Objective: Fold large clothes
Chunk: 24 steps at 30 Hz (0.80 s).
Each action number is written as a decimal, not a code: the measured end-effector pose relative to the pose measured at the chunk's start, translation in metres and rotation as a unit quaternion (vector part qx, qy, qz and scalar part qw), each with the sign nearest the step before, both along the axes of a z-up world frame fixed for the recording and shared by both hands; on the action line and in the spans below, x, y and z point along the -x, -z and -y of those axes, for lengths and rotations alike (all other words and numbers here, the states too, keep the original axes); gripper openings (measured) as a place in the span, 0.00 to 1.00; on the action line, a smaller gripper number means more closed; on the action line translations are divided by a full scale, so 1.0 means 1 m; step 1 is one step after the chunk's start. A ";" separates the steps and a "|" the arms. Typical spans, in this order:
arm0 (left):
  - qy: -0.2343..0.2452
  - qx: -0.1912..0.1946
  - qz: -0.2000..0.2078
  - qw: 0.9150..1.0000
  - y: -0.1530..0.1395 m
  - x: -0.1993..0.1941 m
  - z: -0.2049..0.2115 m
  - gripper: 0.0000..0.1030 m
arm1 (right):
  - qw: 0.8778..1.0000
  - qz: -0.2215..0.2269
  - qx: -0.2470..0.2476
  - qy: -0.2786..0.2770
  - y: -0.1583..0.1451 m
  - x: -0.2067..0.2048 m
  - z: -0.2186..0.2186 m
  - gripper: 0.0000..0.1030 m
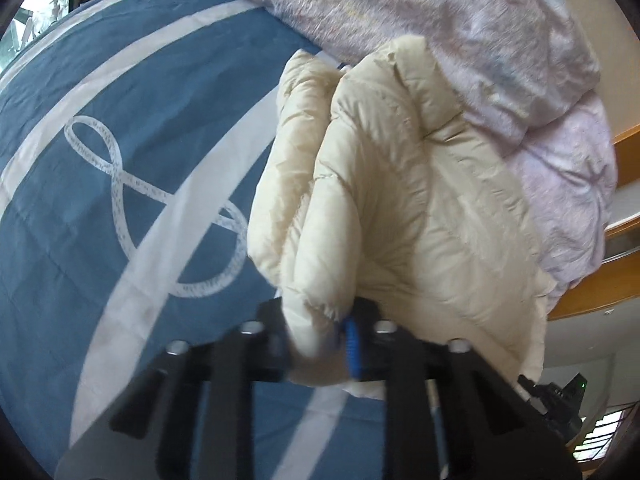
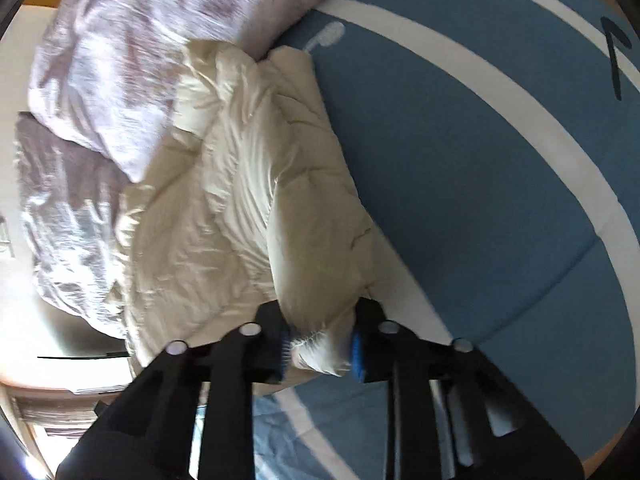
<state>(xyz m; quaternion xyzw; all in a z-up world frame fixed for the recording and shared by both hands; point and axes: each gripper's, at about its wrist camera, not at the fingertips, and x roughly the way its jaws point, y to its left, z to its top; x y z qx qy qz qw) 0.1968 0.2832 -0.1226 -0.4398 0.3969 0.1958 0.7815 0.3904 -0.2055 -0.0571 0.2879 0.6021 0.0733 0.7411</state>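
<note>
- Two grips are on, as I read it: my left gripper (image 1: pixel 320 346) has its jaws pinching a puffy edge of the cream quilted jacket (image 1: pixel 384 184), and my right gripper (image 2: pixel 320 348) has its jaws pinching another edge of the same garment (image 2: pixel 248 184).
- The jacket is bunched over the blue bedspread (image 1: pixel 80 200) with its white bands, its far side against the crumpled lilac duvet (image 1: pixel 460 20). How much of it is lifted off the bed I cannot tell.
- Both views are motion-blurred, so seam detail at the pads (image 2: pixel 356 354) is unclear.
- My judgement of the step: carrying the held edge across to make a fold.
- To do it well, I would keep the two grips level and taut between them, so the padding does not sag into a roll.
- I would steer the garment onto the open blue area (image 2: pixel 480 160), well apart from the duvet (image 2: pixel 120 40), to avoid snagging it.
- Slippery shell fabric may creep from the jaws; I judge a steady, slow carry is safer.
</note>
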 end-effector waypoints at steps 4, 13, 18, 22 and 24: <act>-0.002 0.008 0.033 0.999 -0.012 0.024 0.001 0.11 | 1.000 0.020 -0.013 -0.013 -0.020 0.024 0.004 0.16; 0.006 0.021 0.025 0.999 -0.003 0.118 0.013 0.12 | 0.998 -0.017 -0.030 -0.061 0.001 0.102 0.012 0.16; 0.014 0.009 0.014 1.000 -0.002 0.136 0.020 0.12 | 0.997 -0.017 -0.021 -0.068 0.005 0.119 0.012 0.16; 0.016 0.002 0.003 1.000 -0.002 0.136 0.023 0.15 | 0.997 -0.015 -0.007 -0.073 0.003 0.113 0.010 0.18; 0.016 -0.003 -0.006 1.000 -0.002 0.133 0.024 0.18 | 0.996 -0.012 0.020 -0.084 -0.003 0.109 -0.002 0.25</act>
